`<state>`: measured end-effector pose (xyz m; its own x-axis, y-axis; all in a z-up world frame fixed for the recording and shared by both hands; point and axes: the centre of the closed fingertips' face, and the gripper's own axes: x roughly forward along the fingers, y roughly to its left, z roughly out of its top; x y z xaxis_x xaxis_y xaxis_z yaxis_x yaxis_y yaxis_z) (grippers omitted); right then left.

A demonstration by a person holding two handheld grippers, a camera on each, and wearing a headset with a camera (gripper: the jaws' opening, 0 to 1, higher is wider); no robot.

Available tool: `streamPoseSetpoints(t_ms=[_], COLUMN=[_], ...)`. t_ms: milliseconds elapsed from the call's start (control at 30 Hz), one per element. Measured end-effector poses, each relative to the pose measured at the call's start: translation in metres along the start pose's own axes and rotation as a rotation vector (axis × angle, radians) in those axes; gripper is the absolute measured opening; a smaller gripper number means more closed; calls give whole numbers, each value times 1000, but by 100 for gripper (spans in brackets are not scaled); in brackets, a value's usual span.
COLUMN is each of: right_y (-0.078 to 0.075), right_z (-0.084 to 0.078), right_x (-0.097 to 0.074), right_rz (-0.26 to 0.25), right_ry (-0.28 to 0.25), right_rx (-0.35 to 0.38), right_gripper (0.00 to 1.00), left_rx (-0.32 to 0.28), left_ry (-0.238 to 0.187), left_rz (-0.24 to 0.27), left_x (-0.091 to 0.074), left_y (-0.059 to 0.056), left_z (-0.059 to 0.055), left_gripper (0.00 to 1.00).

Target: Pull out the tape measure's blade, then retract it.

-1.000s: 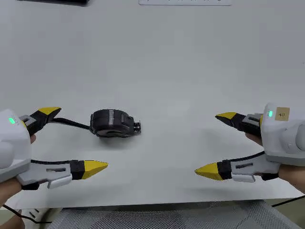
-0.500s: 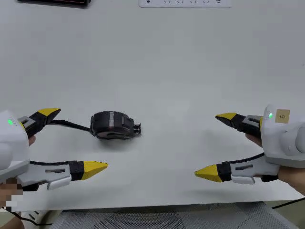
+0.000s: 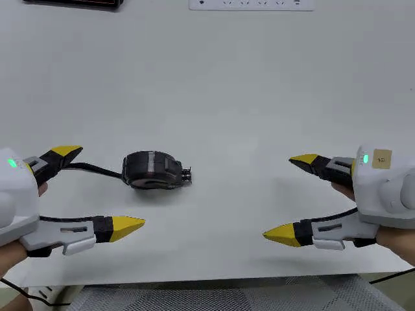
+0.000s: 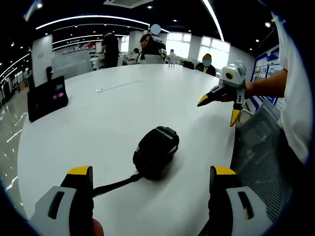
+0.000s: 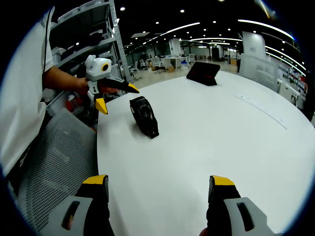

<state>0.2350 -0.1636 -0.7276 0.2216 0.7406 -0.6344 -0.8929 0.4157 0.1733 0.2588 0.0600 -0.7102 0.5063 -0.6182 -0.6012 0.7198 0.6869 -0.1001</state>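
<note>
I'm holding the left tool [image 3: 110, 186] over the white bench [image 3: 227, 97], its jaws gaping wide. The tape measure [image 3: 154, 170] is lying on the bench just beyond its tips, its black strap [image 3: 97, 168] trailing toward the upper jaw. I'm holding the right tool [image 3: 278, 196] equally wide, well apart from it.

I have open table [image 3: 259, 97] from 12 round to 3 o'clock; the tape measure [image 3: 153, 170] blocks 9 o'clock.

White round table [image 3: 259, 91], metal shelving [image 5: 112, 34] (striplights [image 4: 74, 17] overhead).
</note>
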Motion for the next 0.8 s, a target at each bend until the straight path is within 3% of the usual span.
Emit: streamPoseSetpoints(t_ms=[367,800], right_y=[-7,-12], right_z=[10,27], right_x=[11,28], right_rz=[19,55], right_ry=[-4,-6], right_rx=[-29,-89], right_gripper=[82,78], left_rx=[42,102], left_ry=[3,43], left_rz=[-25,-94], left_x=[7,18], left_y=[-1,-6], left_z=[12,15], left_gripper=[93,82])
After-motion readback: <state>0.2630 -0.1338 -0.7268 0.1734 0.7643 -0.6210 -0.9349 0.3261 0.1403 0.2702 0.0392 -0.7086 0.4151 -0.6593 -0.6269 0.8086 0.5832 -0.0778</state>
